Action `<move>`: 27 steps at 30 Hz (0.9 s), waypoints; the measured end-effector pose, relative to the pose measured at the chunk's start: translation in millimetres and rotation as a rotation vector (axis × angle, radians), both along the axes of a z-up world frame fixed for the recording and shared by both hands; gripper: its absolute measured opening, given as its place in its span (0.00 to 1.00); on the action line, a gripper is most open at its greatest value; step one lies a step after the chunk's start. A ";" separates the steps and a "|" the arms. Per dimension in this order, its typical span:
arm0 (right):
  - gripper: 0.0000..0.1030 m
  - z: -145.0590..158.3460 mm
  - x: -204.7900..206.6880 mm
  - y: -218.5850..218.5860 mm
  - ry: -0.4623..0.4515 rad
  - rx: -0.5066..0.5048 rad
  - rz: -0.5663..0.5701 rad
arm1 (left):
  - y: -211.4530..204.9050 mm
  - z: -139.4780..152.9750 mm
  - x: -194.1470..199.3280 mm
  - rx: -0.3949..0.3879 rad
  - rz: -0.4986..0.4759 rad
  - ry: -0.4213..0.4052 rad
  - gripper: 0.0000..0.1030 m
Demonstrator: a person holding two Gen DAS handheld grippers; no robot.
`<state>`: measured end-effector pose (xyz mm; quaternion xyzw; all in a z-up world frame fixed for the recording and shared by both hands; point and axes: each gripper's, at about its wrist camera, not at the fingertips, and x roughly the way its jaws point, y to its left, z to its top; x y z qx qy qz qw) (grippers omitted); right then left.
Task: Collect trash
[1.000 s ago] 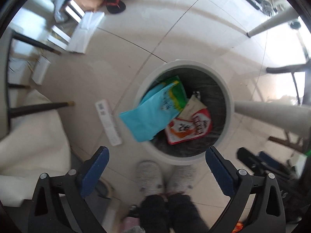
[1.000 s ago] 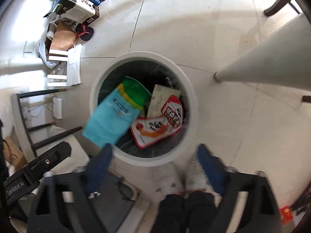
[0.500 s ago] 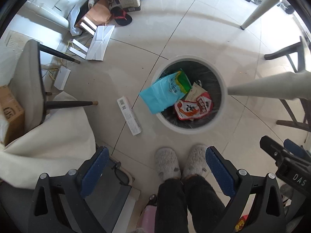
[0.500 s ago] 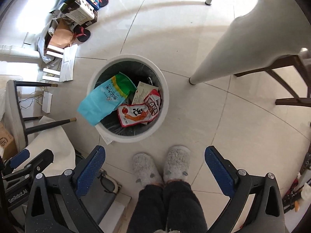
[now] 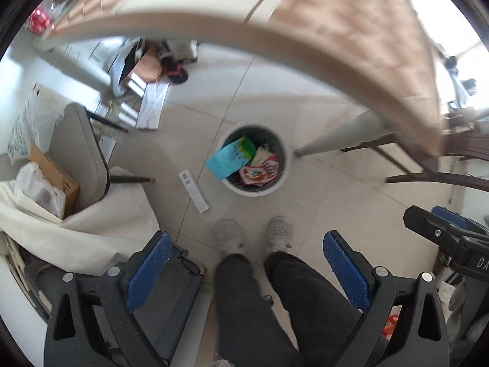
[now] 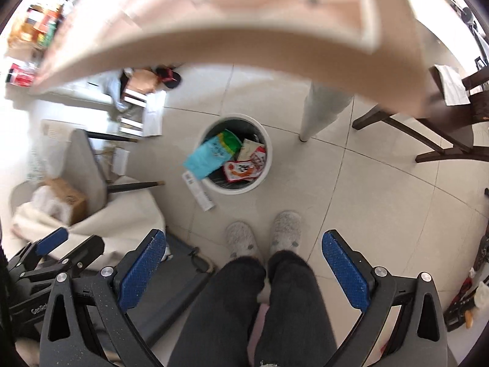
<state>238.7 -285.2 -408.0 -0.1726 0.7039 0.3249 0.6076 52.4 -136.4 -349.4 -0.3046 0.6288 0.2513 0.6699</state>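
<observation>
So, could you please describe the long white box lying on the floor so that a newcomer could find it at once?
Start at the round white trash bin on the tiled floor, near the pale table leg. Just left of its rim lies the long, flat white cardboard box, angled toward the grey slippers. Unlike the blue-and-green snack bag draped over the bin's rim, it lies on the floor and carries a barcode.

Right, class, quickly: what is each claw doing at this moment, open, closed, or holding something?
Left claw: open, holding nothing.
Right claw: open, holding nothing.
</observation>
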 end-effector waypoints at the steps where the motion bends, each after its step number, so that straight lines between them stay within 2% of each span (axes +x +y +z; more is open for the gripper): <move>1: 1.00 21.1 0.2 -2.7 0.005 0.017 0.000 | 1.4 15.5 0.1 -0.005 -0.012 -0.018 0.99; 6: 1.00 111.7 -3.9 -7.8 -0.001 0.090 0.010 | 9.2 79.4 1.8 -0.011 -0.085 -0.106 0.99; 13: 1.00 208.6 -22.6 -17.3 -0.029 0.154 -0.047 | 28.2 151.7 -8.8 -0.039 -0.213 -0.218 0.99; 16: 1.00 236.5 -39.0 -21.8 -0.029 0.168 -0.105 | 36.8 172.1 -19.9 -0.058 -0.267 -0.256 0.99; 20: 1.00 258.7 -76.0 -20.7 -0.026 0.188 -0.187 | 47.3 190.3 -33.8 -0.064 -0.338 -0.286 0.99; 27: 1.00 275.5 -123.8 -17.1 -0.049 0.199 -0.271 | 58.8 206.4 -56.9 -0.099 -0.386 -0.314 0.99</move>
